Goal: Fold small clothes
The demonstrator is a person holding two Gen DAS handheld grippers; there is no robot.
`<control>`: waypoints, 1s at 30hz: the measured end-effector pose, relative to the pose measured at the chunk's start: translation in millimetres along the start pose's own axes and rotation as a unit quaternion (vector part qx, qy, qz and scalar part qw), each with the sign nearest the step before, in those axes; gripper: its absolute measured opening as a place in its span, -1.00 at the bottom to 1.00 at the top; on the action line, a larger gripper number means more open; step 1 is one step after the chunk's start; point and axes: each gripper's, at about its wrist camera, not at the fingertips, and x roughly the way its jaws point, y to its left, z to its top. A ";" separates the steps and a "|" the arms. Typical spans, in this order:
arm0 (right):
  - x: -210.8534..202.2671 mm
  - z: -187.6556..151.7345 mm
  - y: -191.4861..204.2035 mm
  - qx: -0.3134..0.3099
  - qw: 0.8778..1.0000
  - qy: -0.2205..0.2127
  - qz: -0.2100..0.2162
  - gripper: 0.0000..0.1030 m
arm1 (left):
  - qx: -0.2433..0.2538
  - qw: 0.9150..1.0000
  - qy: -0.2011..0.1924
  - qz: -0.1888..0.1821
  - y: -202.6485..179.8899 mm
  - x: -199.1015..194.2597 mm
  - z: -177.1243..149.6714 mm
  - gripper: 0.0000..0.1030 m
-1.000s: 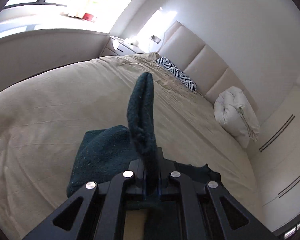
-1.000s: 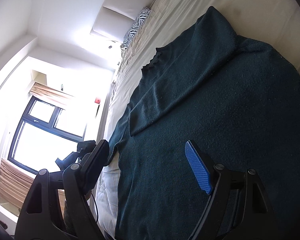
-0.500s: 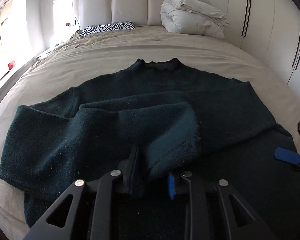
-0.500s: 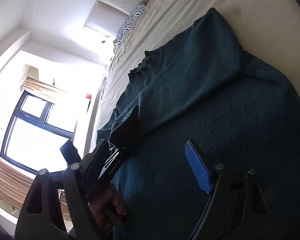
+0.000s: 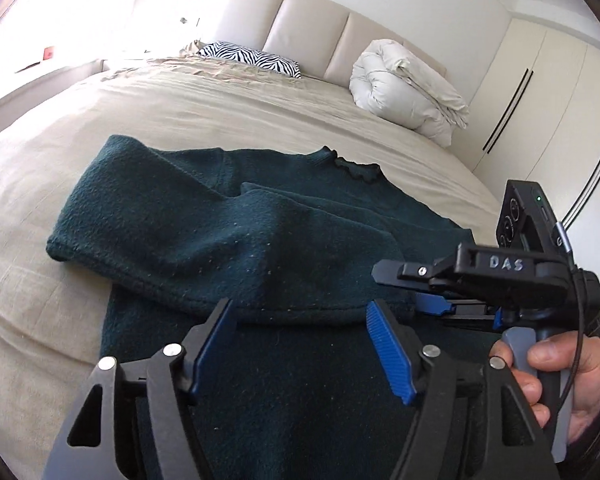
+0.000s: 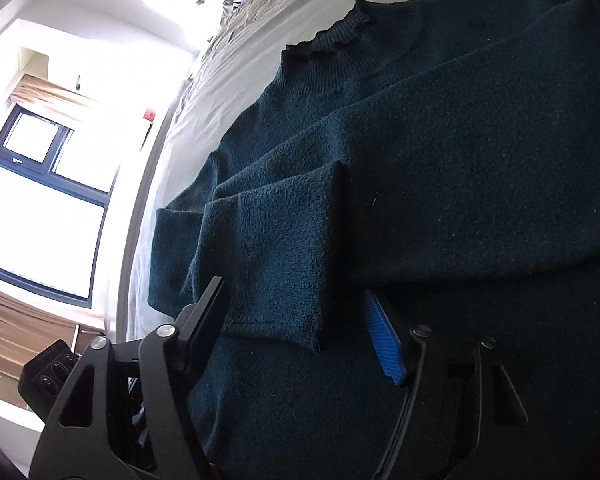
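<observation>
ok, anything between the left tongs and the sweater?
Nothing visible. The left tongs, jaws just opened and empty, sit right over the dark green sweater; the right tongs are off to the side, not between.

The left wrist view looks forward and down along the left tool (image 5: 300,344), close above the dark green sweater (image 5: 228,232), facing up the bed (image 5: 228,116) toward the headboard (image 5: 312,36) and wardrobe (image 5: 548,92). The right wrist view sits nearer the sweater (image 6: 440,168), rolled sideways behind the right tool (image 6: 300,332), facing the window (image 6: 44,208). Both share the sweater's collar, folded sleeve and zebra pillow (image 5: 252,58).
</observation>
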 end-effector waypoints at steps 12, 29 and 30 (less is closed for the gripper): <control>-33.8 18.5 17.7 -0.069 0.995 -0.026 -0.069 -0.81 | -0.101 0.994 -0.041 -0.011 68.1 -42.3 28.0 -0.13; -34.9 -6.9 3.4 -0.008 0.999 0.025 0.020 -0.77 | -0.025 0.999 -0.027 -0.024 29.3 -19.4 28.8 0.45; -38.9 -5.7 3.8 -0.006 1.000 0.022 0.010 -0.77 | -0.020 0.999 -0.023 -0.029 23.3 -16.6 28.5 0.47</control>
